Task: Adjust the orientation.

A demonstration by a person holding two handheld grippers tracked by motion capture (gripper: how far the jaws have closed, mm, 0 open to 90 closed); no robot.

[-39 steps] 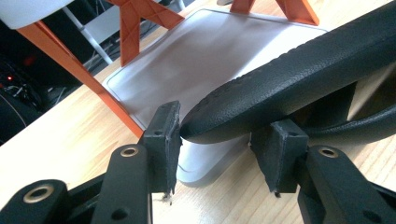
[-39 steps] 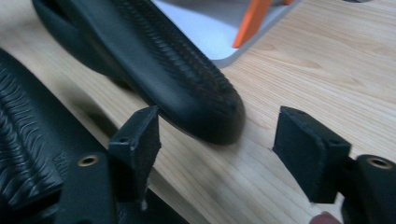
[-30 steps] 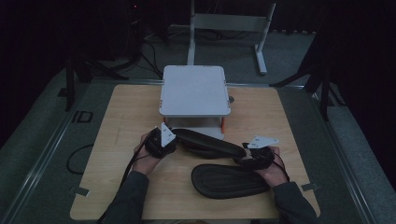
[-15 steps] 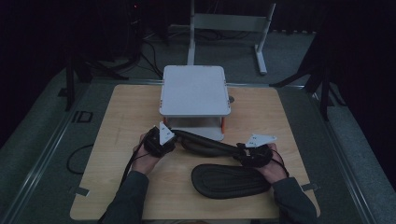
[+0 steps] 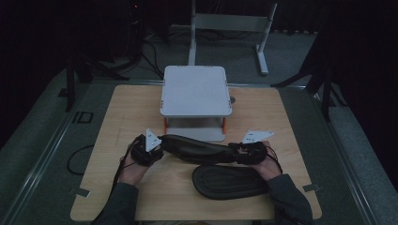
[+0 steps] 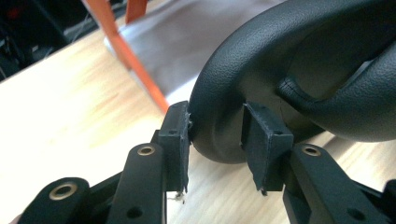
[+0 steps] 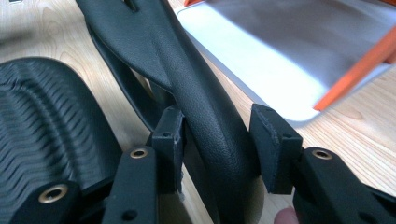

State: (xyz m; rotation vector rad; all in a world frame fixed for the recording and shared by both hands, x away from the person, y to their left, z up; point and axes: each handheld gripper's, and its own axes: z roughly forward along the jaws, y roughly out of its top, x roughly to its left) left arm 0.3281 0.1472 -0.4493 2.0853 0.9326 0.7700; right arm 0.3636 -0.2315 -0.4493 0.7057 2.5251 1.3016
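A black sandal [image 5: 197, 149] lies strap side up in front of the white rack [image 5: 196, 91], stretched between my two grippers. My left gripper [image 5: 157, 149] has just been closing its jaws, and the pads now press on the sandal's rounded end [image 6: 280, 60]. My right gripper [image 5: 239, 152] has also just been closing. Its pads clamp the sandal's other edge [image 7: 205, 107]. A second black sandal [image 5: 230, 182] lies sole up on the table, just nearer than the right gripper, its ribbed sole [image 7: 42, 116] beside the jaws.
The rack has a white top, a lower shelf [image 7: 261, 56] and orange legs [image 6: 135, 60] right behind the held sandal. The wooden table [image 5: 126, 112] has bare room left and right of the rack. A metal stand [image 5: 225, 23] is beyond the table.
The right gripper's jaws have closed onto the sandal's edge. The left hand has shifted left and nearer with its end, drawing the sandal slightly away from the rack.
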